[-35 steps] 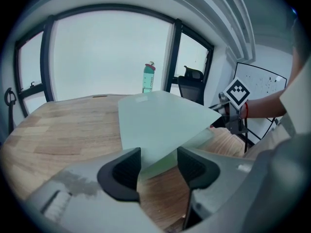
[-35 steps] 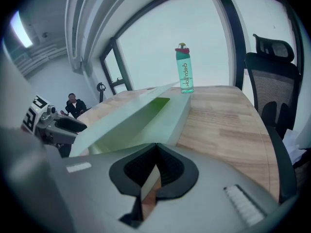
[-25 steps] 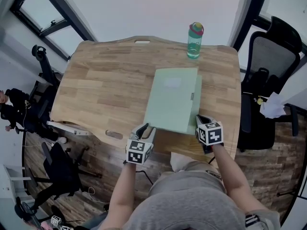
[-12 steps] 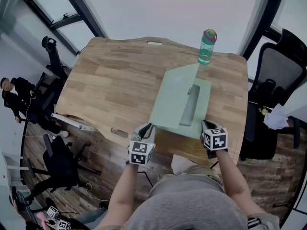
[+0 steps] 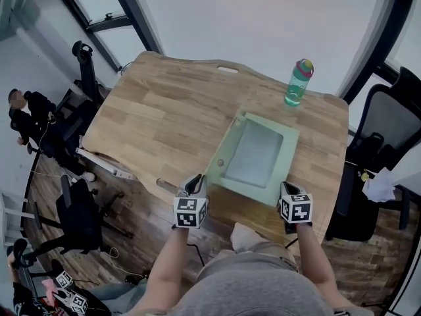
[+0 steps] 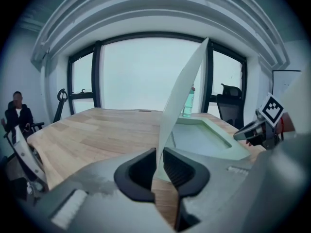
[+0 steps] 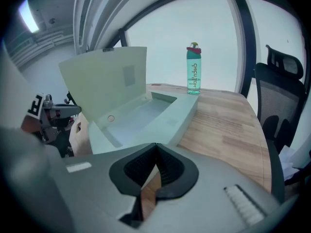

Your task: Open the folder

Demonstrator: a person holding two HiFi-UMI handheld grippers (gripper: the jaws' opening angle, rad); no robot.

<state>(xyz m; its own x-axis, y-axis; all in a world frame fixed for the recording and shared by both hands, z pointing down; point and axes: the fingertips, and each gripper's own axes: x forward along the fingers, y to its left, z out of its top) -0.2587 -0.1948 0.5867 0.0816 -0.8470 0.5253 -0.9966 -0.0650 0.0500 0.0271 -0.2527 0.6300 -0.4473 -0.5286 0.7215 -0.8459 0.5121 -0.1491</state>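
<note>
The left claw is at the counter's near edge. Its jaws have just been closing and are now clenched on the near corner of the cover, with the thin sheet nipped between the pads. The cover stands almost upright over the left long side of the pale green box folder, which lies near the counter's near edge, toward the right.

The step in hand looks like swinging the cover over. I would carry that corner in an arc about the hinge side, out toward the bare wood on the left. Hauling upward would probably drag the tray along.

The right claw is clenched on nothing, with its tips just at the folder's near right corner. Pressing down there should keep the tray from sliding or tipping.

The water bottle at the far right corner stands well apart and should not interfere.
</note>
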